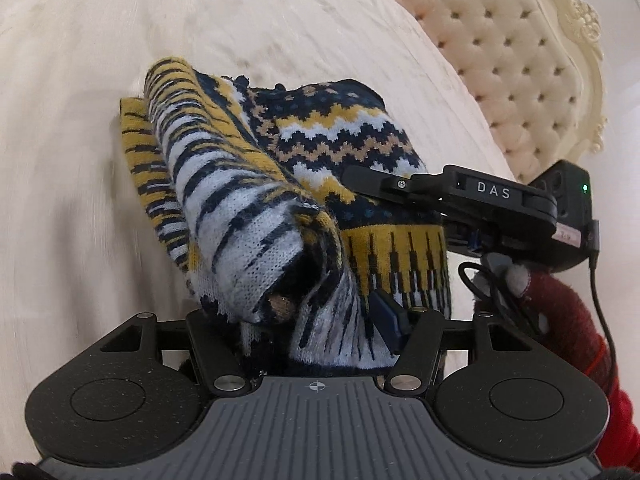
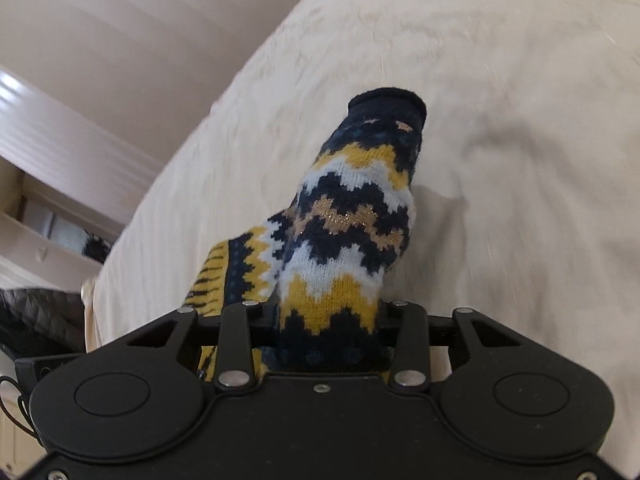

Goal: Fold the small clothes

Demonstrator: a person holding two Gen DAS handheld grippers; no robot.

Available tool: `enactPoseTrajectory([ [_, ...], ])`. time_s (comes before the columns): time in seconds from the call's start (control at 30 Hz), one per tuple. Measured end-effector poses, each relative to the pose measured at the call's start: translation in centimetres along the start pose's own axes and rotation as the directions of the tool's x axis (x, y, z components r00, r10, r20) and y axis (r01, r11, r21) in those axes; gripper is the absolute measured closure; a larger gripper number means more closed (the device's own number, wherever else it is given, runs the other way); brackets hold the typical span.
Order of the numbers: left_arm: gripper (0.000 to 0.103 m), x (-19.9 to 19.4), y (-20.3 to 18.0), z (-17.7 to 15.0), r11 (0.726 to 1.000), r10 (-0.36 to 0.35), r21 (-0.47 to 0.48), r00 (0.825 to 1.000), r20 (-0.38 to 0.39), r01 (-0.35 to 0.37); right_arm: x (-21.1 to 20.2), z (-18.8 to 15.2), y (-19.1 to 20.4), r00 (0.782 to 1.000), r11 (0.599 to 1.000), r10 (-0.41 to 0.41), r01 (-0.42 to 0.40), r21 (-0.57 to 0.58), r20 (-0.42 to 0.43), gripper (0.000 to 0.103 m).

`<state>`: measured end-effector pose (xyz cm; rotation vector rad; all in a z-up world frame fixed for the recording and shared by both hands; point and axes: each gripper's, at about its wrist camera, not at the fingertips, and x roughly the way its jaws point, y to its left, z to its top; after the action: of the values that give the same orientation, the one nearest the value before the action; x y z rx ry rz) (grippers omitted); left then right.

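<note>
Both clamping the knit [image 1: 280, 184]: left gripper [image 1: 316, 320] and right gripper [image 2: 320, 320] lifting it off the bed [image 1: 80, 120] at centre frame. Folding barely starting, mostly remaining.

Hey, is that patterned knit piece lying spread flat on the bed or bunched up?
Bunched up. The knit garment is lifted off the bed, gathered in folds between both claws, not lying flat.
</note>
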<state>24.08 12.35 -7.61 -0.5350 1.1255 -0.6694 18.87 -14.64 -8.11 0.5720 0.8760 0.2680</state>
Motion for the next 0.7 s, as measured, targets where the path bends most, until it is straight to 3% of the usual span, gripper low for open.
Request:
enactPoseTrajectory([
  [0.13, 0.044, -0.6, 0.1, -2.6, 1.0, 0.012, -0.008, 1.0, 0.009, -0.012, -1.4, -2.7, 0.6, 0.999, 0.998, -0.04, 0.039, -0.053, -0.014, 0.048],
  [0.2, 0.044, -0.8, 0.3, -3.2, 0.997, 0.072, 0.0, 0.997, 0.032, -0.072, -2.0, -4.0, 0.4, 0.996, 0.994, -0.088, 0.087, -0.066, -0.002, 0.044],
  [0.27, 0.043, -0.9, 0.5, -3.4, 0.985, 0.168, 0.018, 0.984, 0.063, -0.169, -2.4, -4.8, 0.3, 0.988, 0.985, -0.153, 0.154, -0.074, 0.021, 0.038],
  [0.33, 0.031, -1.0, 0.9, -3.1, 0.973, 0.225, 0.025, 0.971, 0.088, -0.227, -3.0, -5.2, 0.4, 0.977, 0.975, -0.205, 0.209, -0.08, 0.055, 0.037],
  [0.4, 0.027, -0.9, 1.0, -3.1, 0.955, 0.288, 0.038, 0.952, 0.103, -0.293, -4.0, -5.3, 0.4, 0.969, 0.97, -0.226, 0.233, -0.07, 0.096, 0.035],
  [0.47, 0.027, -0.9, 0.7, -3.1, 0.946, 0.313, 0.053, 0.943, 0.116, -0.321, -5.1, -5.6, 0.2, 0.958, 0.965, -0.244, 0.256, -0.065, 0.149, 0.027],
  [0.6, 0.027, -0.9, -0.5, -2.8, 0.913, 0.373, 0.113, 0.915, 0.156, -0.392, -7.6, -6.9, -0.3, 0.931, 0.951, -0.282, 0.303, -0.062, 0.232, 0.023],
  [0.7, 0.028, -2.1, -1.7, -3.4, 0.895, 0.383, 0.141, 0.891, 0.244, -0.424, -8.7, -7.6, 0.0, 0.909, 0.938, -0.307, 0.339, -0.074, 0.281, 0.015],
])
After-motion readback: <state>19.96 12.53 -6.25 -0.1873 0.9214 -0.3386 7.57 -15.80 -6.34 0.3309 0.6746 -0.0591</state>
